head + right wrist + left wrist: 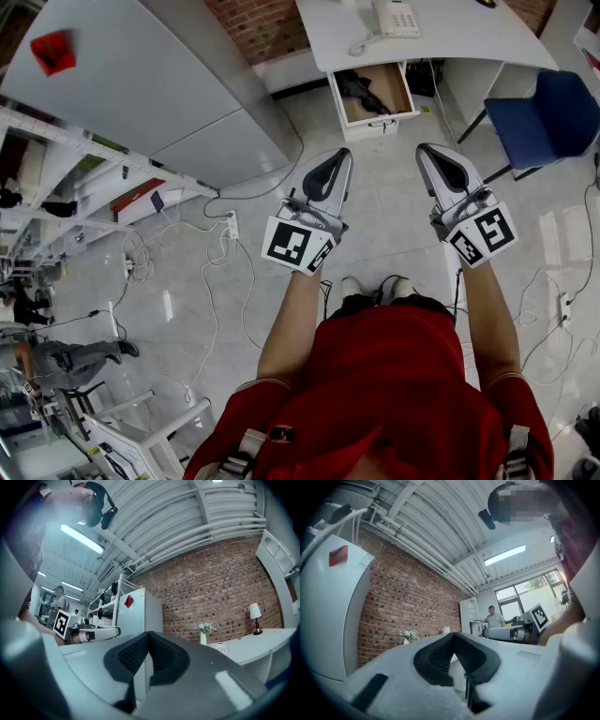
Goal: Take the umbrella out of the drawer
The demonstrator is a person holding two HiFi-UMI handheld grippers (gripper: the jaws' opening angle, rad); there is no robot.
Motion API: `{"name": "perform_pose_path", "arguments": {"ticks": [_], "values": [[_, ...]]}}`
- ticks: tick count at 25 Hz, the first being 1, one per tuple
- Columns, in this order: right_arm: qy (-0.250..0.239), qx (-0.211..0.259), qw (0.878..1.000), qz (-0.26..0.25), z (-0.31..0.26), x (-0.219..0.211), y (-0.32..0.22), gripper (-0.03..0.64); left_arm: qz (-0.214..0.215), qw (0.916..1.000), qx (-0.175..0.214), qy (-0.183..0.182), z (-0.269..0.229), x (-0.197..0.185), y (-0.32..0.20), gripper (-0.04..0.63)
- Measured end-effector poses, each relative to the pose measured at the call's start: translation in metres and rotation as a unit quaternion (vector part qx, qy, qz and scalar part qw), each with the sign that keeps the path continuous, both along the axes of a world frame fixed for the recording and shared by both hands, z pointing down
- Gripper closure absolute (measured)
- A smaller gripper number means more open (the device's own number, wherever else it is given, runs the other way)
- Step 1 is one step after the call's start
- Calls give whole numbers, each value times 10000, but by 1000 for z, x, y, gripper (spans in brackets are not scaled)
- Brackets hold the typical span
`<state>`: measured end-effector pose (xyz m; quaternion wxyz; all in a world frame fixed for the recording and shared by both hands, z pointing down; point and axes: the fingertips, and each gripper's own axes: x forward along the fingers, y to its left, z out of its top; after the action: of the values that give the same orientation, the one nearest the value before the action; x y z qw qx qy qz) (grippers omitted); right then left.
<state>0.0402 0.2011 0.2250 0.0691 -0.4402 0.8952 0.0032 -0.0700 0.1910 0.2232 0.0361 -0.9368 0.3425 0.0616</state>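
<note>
Drawer stands open, its dark umbrella hard to make out; left gripper and right gripper are closed, empty.

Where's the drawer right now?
Head view, top centre: the drawer stands open under the white desk, just left of the blue chair, with a dark bundle lying in its left part.
</note>
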Motion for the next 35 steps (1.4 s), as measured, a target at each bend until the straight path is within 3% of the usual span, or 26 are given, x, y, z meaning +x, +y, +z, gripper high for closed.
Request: {"name": "perform_pose_path", "arguments": {"ticks": [9, 20, 28, 35], "values": [[103, 18, 9999, 78, 2, -27, -13, 604, 24, 10000, -3, 43, 6, -29, -15, 598], [590, -193, 9976, 295, 28, -72, -49, 604, 144, 9999, 26, 27, 23, -77, -51, 598], [1054, -394, 9932, 313, 62, -75, -116, 604, 92, 9999, 65, -112, 44, -86, -100, 598], [1564, -704, 9851, 144, 114, -47, -204, 603, -38, 9997, 10, -224, 65, -59, -174, 598]]}}
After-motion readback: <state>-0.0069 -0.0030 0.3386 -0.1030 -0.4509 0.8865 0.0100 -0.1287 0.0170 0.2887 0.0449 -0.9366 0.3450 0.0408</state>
